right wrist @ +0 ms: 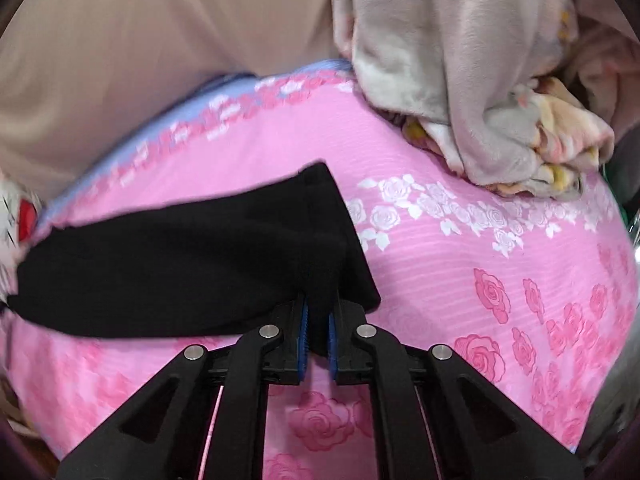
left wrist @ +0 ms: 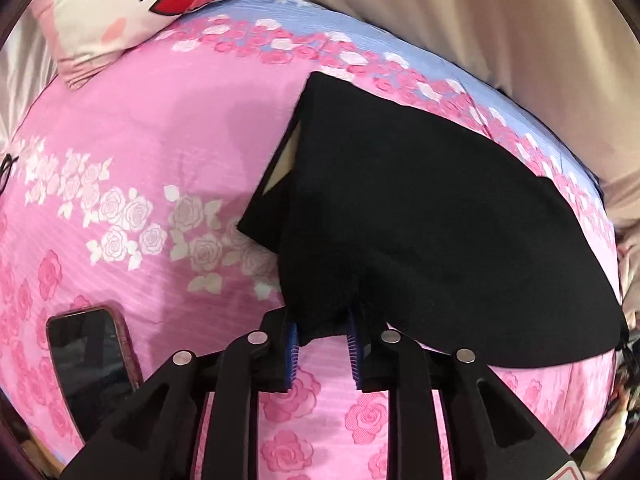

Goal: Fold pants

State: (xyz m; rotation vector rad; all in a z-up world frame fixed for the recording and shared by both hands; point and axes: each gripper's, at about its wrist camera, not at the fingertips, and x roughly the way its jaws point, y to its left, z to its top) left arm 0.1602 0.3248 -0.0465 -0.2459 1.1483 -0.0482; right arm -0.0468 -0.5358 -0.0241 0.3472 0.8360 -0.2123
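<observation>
Black pants point(left wrist: 420, 216) lie folded lengthwise on a pink rose-print bedspread point(left wrist: 140, 152). In the left wrist view my left gripper point(left wrist: 323, 340) is shut on the near edge of the pants at their left end, where the waistband opening point(left wrist: 286, 160) shows. In the right wrist view the pants point(right wrist: 180, 256) stretch to the left, and my right gripper point(right wrist: 318, 336) is shut on their near edge at the right end by the leg hem point(right wrist: 340, 220). Both pinched edges are raised slightly off the bed.
A phone point(left wrist: 94, 364) lies on the bed at the lower left of the left gripper. A cartoon pillow point(left wrist: 140, 8) sits at the far left. A pile of plush blankets point(right wrist: 480, 80) sits at the far right. A beige curtain point(right wrist: 140, 40) hangs behind the bed.
</observation>
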